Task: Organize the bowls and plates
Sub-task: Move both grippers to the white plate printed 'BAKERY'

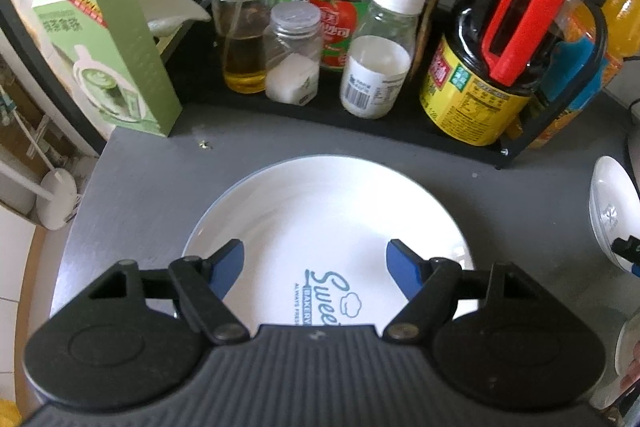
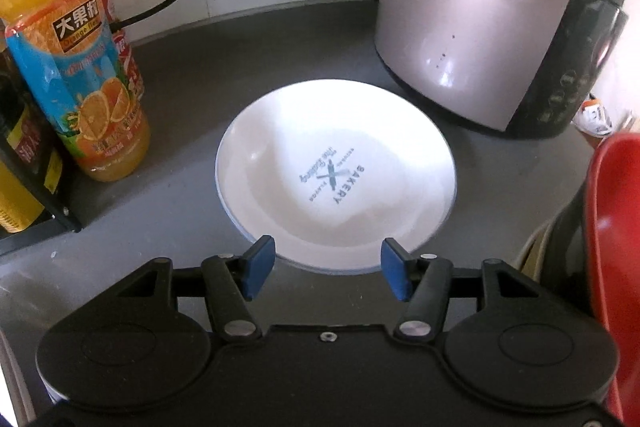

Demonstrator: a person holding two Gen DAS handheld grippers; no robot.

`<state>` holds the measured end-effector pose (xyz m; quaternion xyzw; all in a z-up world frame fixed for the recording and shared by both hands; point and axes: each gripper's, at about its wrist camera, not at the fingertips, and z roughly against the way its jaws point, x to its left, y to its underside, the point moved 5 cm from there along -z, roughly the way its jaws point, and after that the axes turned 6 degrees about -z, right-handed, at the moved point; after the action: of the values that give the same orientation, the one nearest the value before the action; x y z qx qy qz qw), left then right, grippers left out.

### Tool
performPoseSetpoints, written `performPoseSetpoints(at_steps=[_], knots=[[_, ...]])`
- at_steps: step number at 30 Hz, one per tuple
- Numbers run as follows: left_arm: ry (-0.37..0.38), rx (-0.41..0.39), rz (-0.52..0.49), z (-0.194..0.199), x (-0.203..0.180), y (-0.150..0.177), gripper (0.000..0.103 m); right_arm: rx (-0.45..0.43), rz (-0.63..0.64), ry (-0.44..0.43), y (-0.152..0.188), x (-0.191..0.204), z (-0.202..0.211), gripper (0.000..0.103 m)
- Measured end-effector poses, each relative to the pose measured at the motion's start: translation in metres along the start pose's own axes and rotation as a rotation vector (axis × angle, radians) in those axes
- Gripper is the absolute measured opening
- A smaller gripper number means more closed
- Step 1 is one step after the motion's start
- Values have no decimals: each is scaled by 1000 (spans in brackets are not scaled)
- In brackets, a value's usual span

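A large white plate (image 1: 332,211) with blue "Sweet Bakery" print lies on the grey counter in the left wrist view. My left gripper (image 1: 316,259) is open and hovers over the plate's near half, holding nothing. A white bowl (image 2: 336,167) with a blue "Bakery" mark sits on the counter in the right wrist view. My right gripper (image 2: 328,259) is open at the bowl's near rim, its blue pads either side of the rim edge. The bowl also shows at the right edge of the left wrist view (image 1: 612,207).
A black rack (image 1: 360,119) of sauce bottles and jars stands behind the plate, with a green carton (image 1: 116,55) to its left. An orange juice bottle (image 2: 68,67) stands left of the bowl, a rice cooker (image 2: 492,43) behind it, a red object (image 2: 616,267) at the right.
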<state>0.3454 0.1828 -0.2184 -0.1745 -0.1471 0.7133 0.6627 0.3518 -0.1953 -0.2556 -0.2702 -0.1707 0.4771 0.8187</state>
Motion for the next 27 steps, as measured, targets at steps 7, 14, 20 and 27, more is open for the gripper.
performPoseSetpoints(at_steps=[7,14,20,27], knots=[[2,8,24,-3,2,1,77,14,-51,65,-5,-9,-4,54],[18,-12,5,2,-7,-5,77,28,14,129,-7,-2,-17,56],[62,-40,-47,8,-33,-15,77,74,46,92,-8,7,-25,28],[129,-51,-132,5,-84,-27,77,107,95,23,-1,15,-21,23]])
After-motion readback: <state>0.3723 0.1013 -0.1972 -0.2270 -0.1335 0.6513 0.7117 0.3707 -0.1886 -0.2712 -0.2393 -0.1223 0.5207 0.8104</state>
